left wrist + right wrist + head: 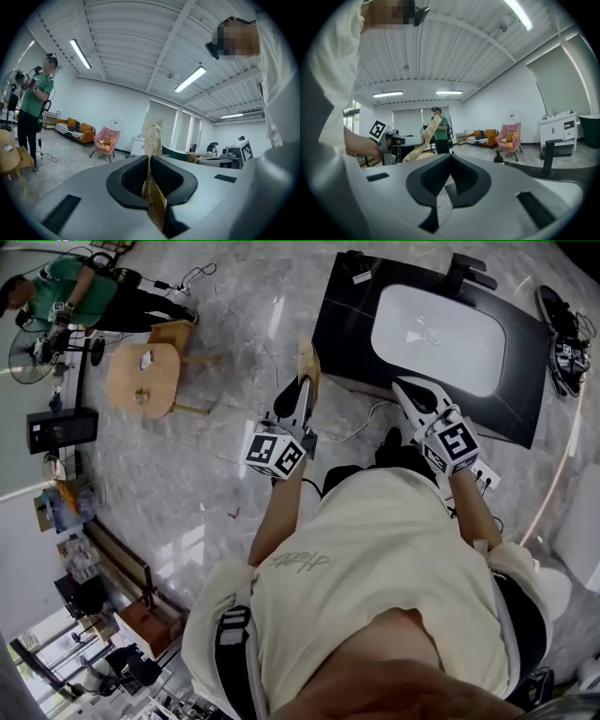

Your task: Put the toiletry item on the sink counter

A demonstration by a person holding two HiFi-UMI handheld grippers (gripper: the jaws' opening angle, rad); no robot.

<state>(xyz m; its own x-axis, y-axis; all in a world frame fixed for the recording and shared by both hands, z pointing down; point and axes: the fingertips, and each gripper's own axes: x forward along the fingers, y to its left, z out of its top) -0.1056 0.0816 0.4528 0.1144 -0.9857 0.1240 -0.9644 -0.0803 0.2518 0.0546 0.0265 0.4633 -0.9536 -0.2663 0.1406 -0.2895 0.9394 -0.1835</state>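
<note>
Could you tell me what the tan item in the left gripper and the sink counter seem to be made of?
The tan item looks like matte kraft paper or a paper-faced pouch: flat, creased, printed. The sink counter looks like smooth black stone or laminate, with faint pale lines. Its basin is smooth white, probably ceramic.

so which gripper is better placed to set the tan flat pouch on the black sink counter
Left. The left gripper is shut on the tan flat pouch and points toward the black sink counter. The right gripper is shut with nothing between its jaws.
</note>
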